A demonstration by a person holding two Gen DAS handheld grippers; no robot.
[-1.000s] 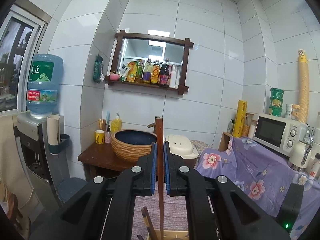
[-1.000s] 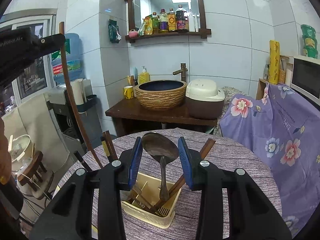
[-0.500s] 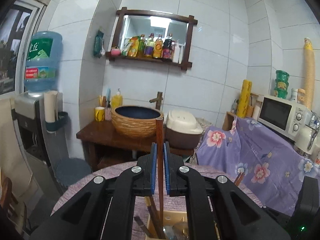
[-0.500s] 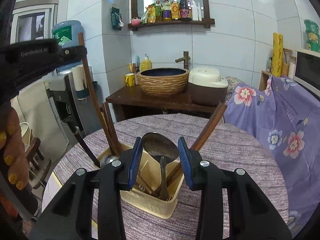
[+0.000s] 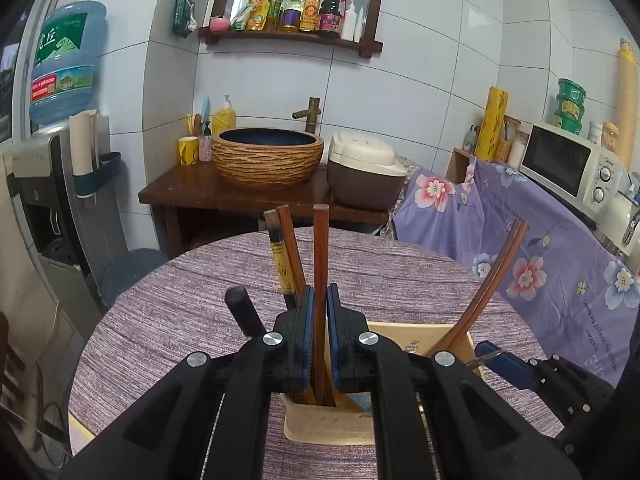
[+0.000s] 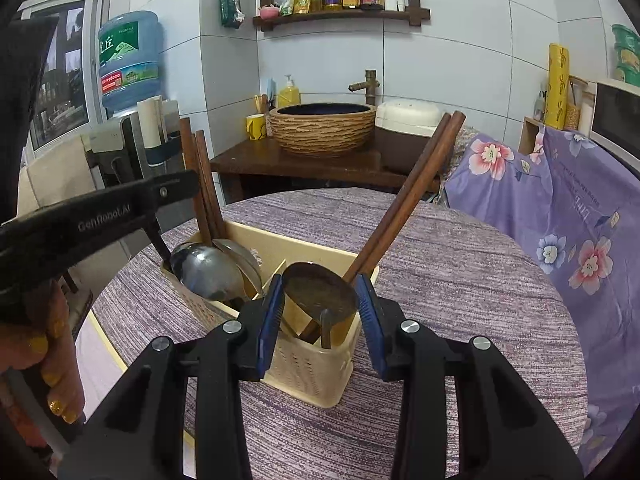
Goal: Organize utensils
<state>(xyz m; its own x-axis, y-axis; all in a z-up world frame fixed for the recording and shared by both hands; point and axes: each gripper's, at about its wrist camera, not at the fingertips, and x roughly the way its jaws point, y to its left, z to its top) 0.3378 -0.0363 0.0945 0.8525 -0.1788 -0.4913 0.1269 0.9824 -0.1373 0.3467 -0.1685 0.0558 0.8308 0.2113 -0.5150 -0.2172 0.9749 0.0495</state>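
Blue-padded jaws of the left gripper [image 5: 318,336] are clamped on a reddish-brown wooden chopstick [image 5: 320,264] standing near upright — its lower end already inside the cream plastic utensil caddy [image 5: 416,338] directly below, near the round table's middle. Right gripper [image 6: 320,316] hangs open around a dark metal ladle [image 6: 320,292] — not gripping.
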